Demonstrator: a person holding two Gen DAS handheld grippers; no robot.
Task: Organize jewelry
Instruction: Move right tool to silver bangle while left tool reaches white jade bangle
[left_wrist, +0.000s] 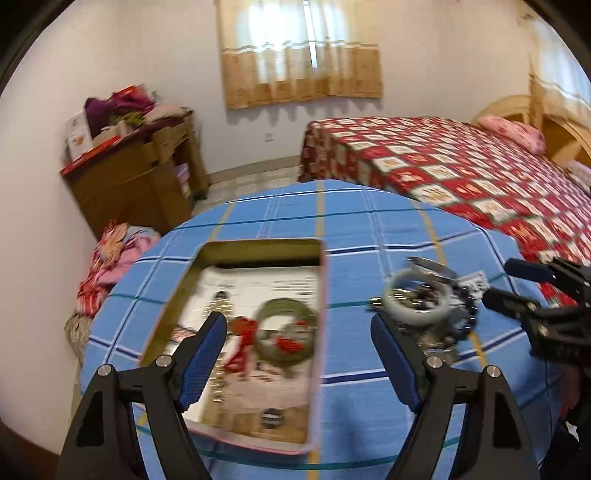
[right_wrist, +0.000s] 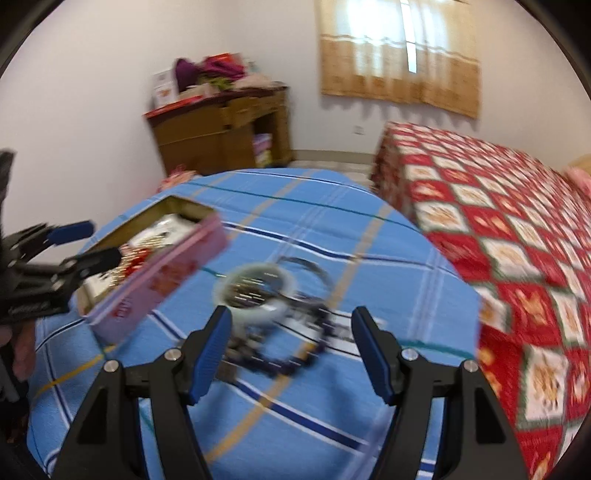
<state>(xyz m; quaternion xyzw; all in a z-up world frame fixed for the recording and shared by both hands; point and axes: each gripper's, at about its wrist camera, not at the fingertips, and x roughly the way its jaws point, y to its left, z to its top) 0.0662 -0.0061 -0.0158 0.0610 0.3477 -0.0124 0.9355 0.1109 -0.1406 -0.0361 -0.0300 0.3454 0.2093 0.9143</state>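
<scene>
An open pink tin box (left_wrist: 258, 332) lies on the blue checked tablecloth (left_wrist: 351, 240). Inside it are a green bangle (left_wrist: 286, 330), a red ornament (left_wrist: 242, 343) and a paper liner. My left gripper (left_wrist: 299, 354) is open above the tin. To the right lies a jewelry pile with a pale white bangle (left_wrist: 417, 301) and a dark bead bracelet (left_wrist: 467, 317). In the right wrist view my right gripper (right_wrist: 291, 350) is open just above this pile, with the white bangle (right_wrist: 255, 291) ahead and the tin (right_wrist: 159, 269) to the left. Both views are blurred.
A bed with a red checked cover (left_wrist: 461, 170) stands right of the table. A wooden cabinet (left_wrist: 136, 177) piled with clothes and boxes stands against the far wall. Bundled cloth (left_wrist: 110, 258) lies on the floor left of the table.
</scene>
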